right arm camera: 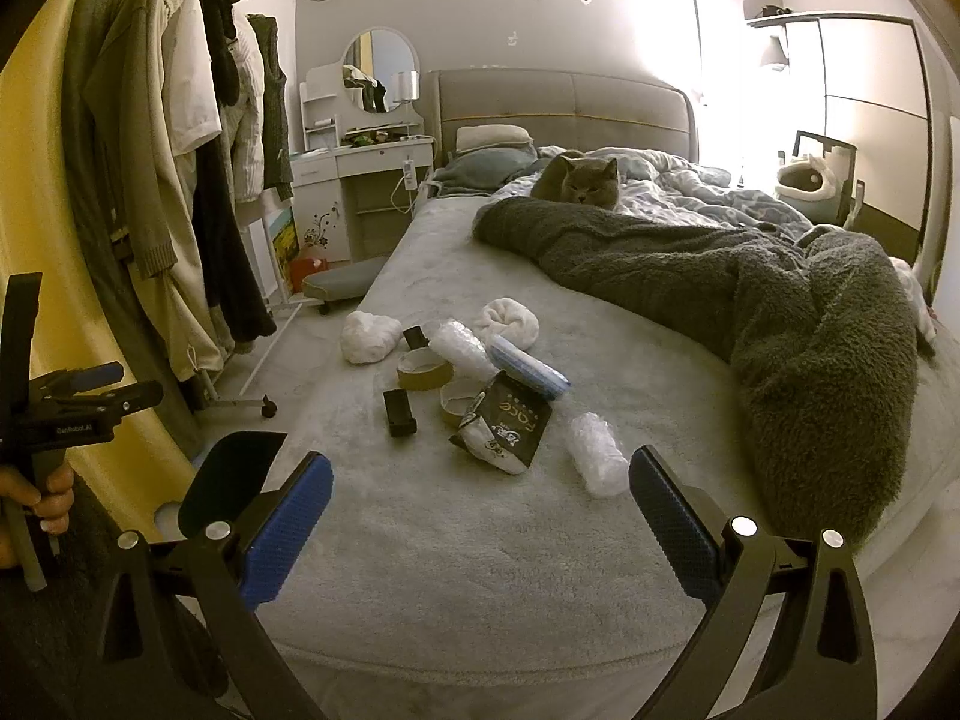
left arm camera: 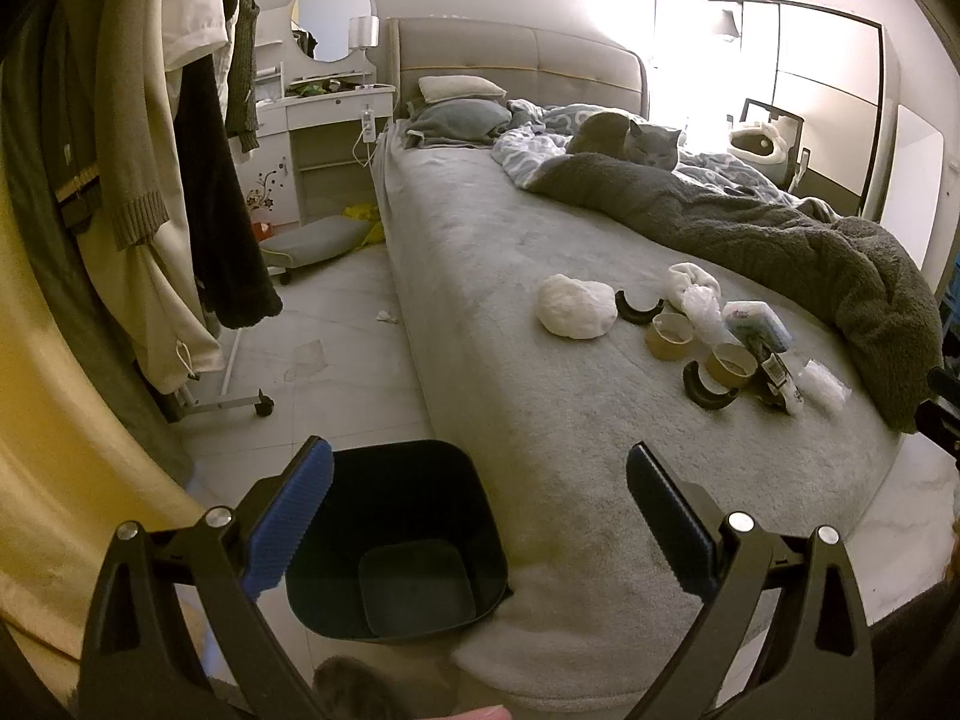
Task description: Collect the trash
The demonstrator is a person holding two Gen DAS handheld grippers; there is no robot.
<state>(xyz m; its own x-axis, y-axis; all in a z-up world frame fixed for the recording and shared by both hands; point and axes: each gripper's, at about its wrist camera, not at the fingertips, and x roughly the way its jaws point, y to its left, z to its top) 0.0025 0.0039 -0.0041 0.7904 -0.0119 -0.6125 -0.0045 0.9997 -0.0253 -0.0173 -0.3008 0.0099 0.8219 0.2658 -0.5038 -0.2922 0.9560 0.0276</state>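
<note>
Several pieces of trash lie on the grey bed (right arm camera: 480, 540): a white crumpled wad (left arm camera: 576, 313) (right arm camera: 369, 336), cardboard tape rings (left arm camera: 669, 335) (right arm camera: 423, 371), black curved pieces (left arm camera: 708, 387) (right arm camera: 400, 412), bubble wrap (right arm camera: 597, 461), a black "face" packet (right arm camera: 507, 429) and a blue tissue pack (right arm camera: 528, 369). A dark empty bin (left arm camera: 396, 546) stands on the floor at the bed's near corner; its rim shows in the right wrist view (right arm camera: 231, 480). My left gripper (left arm camera: 480, 522) is open above the bin and bed corner. My right gripper (right arm camera: 480, 531) is open and empty, short of the trash.
A grey cat (right arm camera: 576, 180) lies on the bed by a dark fleece blanket (right arm camera: 780, 312). A wheeled clothes rack (left arm camera: 180, 180) with hanging clothes stands left. A dressing table (left arm camera: 324, 114) and a floor cushion (left arm camera: 318, 240) are beyond. Scraps lie on the floor (left arm camera: 306, 357).
</note>
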